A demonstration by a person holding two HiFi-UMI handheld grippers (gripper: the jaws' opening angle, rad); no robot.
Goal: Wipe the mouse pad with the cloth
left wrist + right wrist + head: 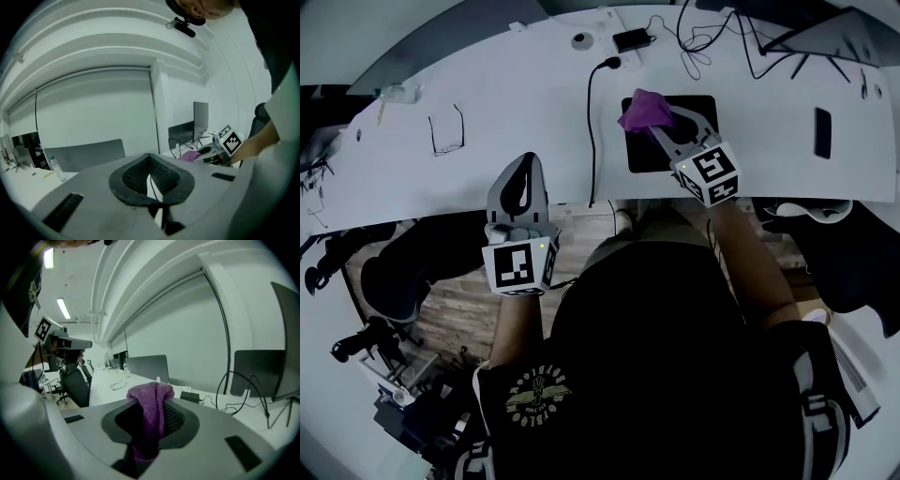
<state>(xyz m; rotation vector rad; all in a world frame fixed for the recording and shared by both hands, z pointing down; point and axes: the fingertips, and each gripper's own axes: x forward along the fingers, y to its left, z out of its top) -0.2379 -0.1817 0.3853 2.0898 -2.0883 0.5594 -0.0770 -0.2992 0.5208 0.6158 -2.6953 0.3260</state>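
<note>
1. The right claw is pinching the cloth. The purple fabric is clamped between the two dark pads, and a bunched fold bulges up above them.
2. In the head view the cloth sits at the tip of the right claw, over the far left part of the black mouse pad. The body of the claw slants back across the pad toward the person. Whether the cloth presses on the pad or hangs just above it cannot be told.
3. The mouse pad lies on the white worktop, near its front edge and in front of the person's right arm.
4. The left claw is pressed together with nothing between its pads; only a thin sliver of pale worktop shows through them.
5. In the head view the left claw is over the front edge of the worktop, well apart from the mouse pad and to its left.
6. A black cable runs across the worktop between the two claws, just beside the pad's left edge.
7. A pair of glasses lies further left on the worktop.
</note>
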